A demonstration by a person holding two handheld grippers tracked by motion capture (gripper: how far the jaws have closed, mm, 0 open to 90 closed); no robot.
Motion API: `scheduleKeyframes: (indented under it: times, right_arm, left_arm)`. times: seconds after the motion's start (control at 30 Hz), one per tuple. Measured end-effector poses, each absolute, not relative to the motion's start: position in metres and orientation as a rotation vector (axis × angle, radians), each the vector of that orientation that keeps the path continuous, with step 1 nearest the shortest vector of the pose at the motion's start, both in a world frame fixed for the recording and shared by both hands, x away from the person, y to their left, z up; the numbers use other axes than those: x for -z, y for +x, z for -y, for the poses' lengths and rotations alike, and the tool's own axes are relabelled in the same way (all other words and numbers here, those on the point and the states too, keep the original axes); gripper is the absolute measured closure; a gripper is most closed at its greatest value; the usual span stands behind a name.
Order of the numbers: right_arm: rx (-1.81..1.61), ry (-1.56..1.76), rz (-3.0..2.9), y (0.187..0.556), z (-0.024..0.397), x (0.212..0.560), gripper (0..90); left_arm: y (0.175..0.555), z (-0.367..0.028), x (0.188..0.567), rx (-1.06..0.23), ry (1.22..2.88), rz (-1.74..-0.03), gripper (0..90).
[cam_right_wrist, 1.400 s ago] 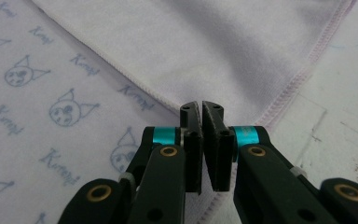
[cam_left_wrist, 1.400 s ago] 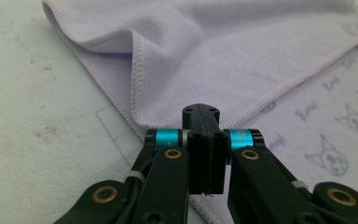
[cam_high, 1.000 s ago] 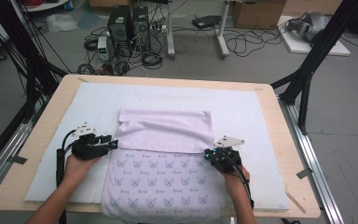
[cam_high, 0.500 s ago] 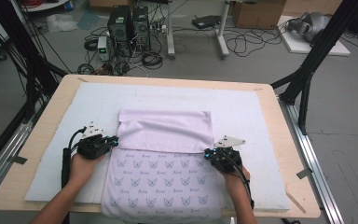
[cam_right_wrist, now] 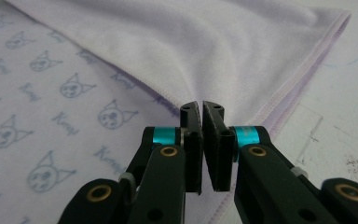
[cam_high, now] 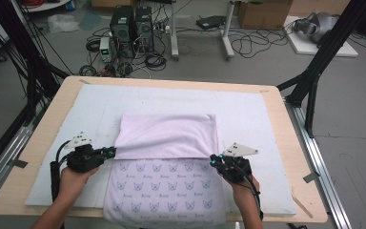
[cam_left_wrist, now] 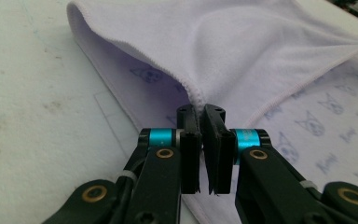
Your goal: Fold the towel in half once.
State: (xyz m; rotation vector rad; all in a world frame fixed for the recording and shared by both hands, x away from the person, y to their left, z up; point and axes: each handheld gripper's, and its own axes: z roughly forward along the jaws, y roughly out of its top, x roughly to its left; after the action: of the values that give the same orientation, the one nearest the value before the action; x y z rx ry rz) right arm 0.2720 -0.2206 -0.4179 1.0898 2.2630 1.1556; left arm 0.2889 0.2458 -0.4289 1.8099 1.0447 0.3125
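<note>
The left gripper (cam_left_wrist: 200, 109) has its two black jaws pressed together on the stitched hem of the cloth (cam_high: 167, 157); the jaws have just been closing, and the hem is pinched between them. The right gripper (cam_right_wrist: 201, 106) pinches the hem at the other end of the same edge in the same way. The pads are flat, matt and black, and behind each pad sits a shiny cyan ring with a brass-coloured rivet.

The cloth is soft, pale lilac and rectangular, with a thin sewn border. One face is plain; the other carries a regular print of small cat heads with a word under each. Its far half is folded toward the near side, so the plain face lies on top, and the held edge stands a little above the printed half. The near edge of the cloth hangs over the near rim of the table (cam_high: 38, 143).

One second ago the left gripper was left of the cloth with its jaws apart; now it is at the left end of the folded edge. The right gripper was already there. The fold looks slightly more raised.

Under the cloth lies one pale mat (cam_high: 100, 105), rough and stained, on one wooden table with rounded corners. There are two grippers, two hands and one cloth.
</note>
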Motion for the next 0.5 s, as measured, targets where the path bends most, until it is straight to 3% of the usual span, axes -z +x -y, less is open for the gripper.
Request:
scheduleKeyframes:
  times: [0.5]
  right_arm:
    - [-1.164, 1.070, -2.251, 0.213, 0.230, 0.411, 86.7]
  left_arm:
    - [0.231, -0.253, 0.428, -0.238, 1.780, -1.036, 84.7]
